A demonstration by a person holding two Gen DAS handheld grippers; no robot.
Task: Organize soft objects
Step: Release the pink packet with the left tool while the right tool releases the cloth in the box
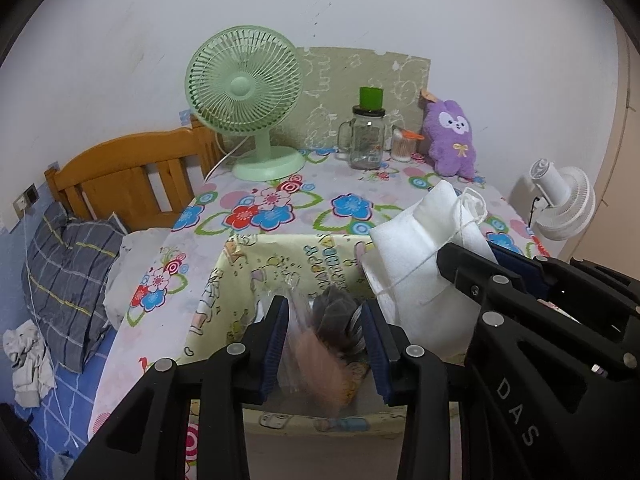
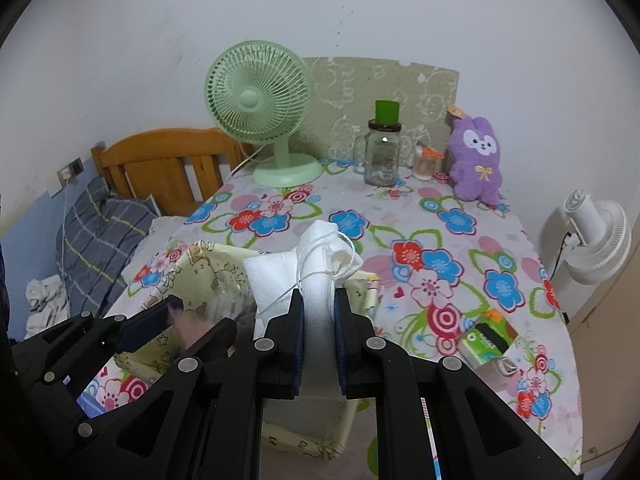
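Left gripper [image 1: 326, 334] is clamped on a clear bag [image 1: 320, 344] of dark and pinkish soft items, held over the yellow box [image 1: 224, 280] on the floral table [image 2: 440, 240]. Right gripper [image 2: 319, 316] is closed tight on a white pouch [image 2: 316, 264] with string, just beside the bag, above the box's right edge. A purple plush [image 2: 476, 160] sits well apart at the table's far end.

Soft even indoor light, faint shadows, strong fisheye bending, dark corner vignette, slight motion blur

Fan [image 2: 258, 100] left of jar [image 2: 382, 152] on table [image 2: 500, 240].
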